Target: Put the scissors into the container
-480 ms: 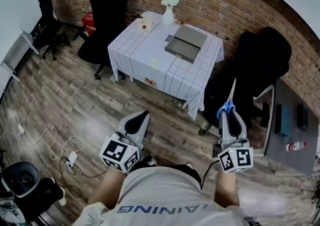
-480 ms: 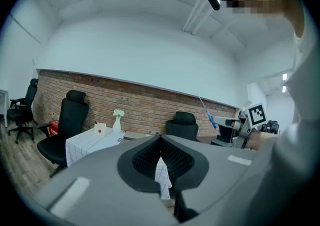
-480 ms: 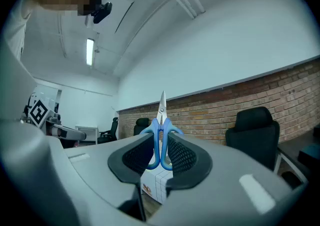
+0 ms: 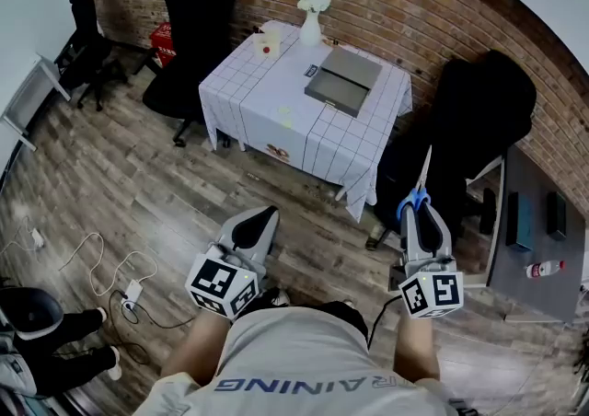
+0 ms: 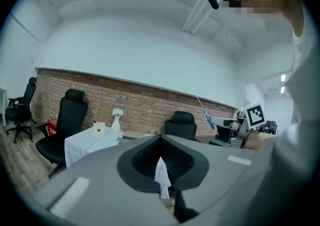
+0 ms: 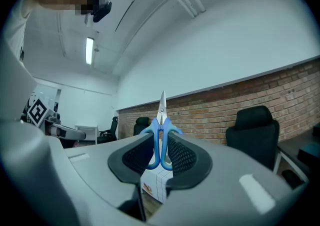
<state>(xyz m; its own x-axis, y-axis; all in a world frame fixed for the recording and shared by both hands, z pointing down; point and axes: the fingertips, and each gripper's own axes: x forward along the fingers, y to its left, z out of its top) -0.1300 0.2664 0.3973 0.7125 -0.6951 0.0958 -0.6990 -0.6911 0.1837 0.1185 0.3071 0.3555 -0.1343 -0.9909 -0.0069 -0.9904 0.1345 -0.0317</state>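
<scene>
Right now my left hand-held gripper [image 4: 256, 217] hangs low in front of me over the wooden floor [image 4: 138, 184]. Its jaws are drawn together and hold nothing. Further along, ahead of me, is the tabletop [image 4: 267, 97] with its checked cloth, and the grey container [image 4: 342, 80] lies on its far right part. From this distance I cannot tell whether the container is open on top. On the right, my right hand-held gripper [image 4: 419, 212] is clamped on the blue handles of the scissors [image 6: 161, 122], blades closed and pointing up and away from me. The scissors are well apart from the container, so I judge this to be the carry, with the pick-up done and the drop not yet begun. Next I need to close in on the tabletop, bring the scissors over the container, tip them down into it, and only then let the jaws go.
</scene>
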